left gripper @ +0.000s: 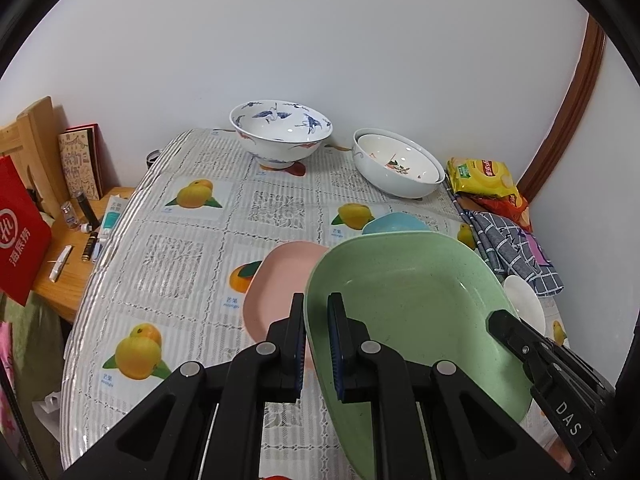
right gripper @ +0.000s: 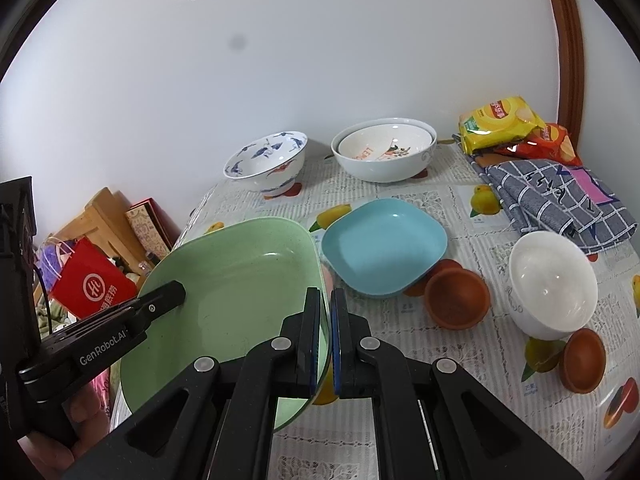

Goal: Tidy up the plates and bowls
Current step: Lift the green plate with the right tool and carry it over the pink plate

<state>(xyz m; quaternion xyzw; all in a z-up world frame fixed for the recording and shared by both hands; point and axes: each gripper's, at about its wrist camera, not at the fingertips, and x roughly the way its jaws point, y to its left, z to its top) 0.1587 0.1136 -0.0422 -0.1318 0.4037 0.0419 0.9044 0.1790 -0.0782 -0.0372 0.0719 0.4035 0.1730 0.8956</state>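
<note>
A pale green squarish plate (left gripper: pixel 416 304) hangs tilted above the table, held by both grippers. My left gripper (left gripper: pixel 318 344) is shut on its left rim, which runs between the pads. My right gripper (right gripper: pixel 326 336) is shut on the opposite rim of the green plate (right gripper: pixel 236 292). Each view shows the other gripper's finger lying over the plate's far edge. A pink plate (left gripper: pixel 276 280) lies on the table partly under the green one. A blue plate (right gripper: pixel 384 244) rests just beyond. A crane-patterned bowl (right gripper: pixel 266 160) and two nested white bowls (right gripper: pixel 384 152) stand at the back.
A white bowl (right gripper: pixel 552 284) and two small brown bowls (right gripper: pixel 456 298) sit at the right. A checked cloth (right gripper: pixel 560 200) and chip bags (right gripper: pixel 500 120) fill the far right corner. Left of the table, a wooden side table (left gripper: pixel 60 280) holds small bottles, and a red bag (left gripper: pixel 20 232) hangs.
</note>
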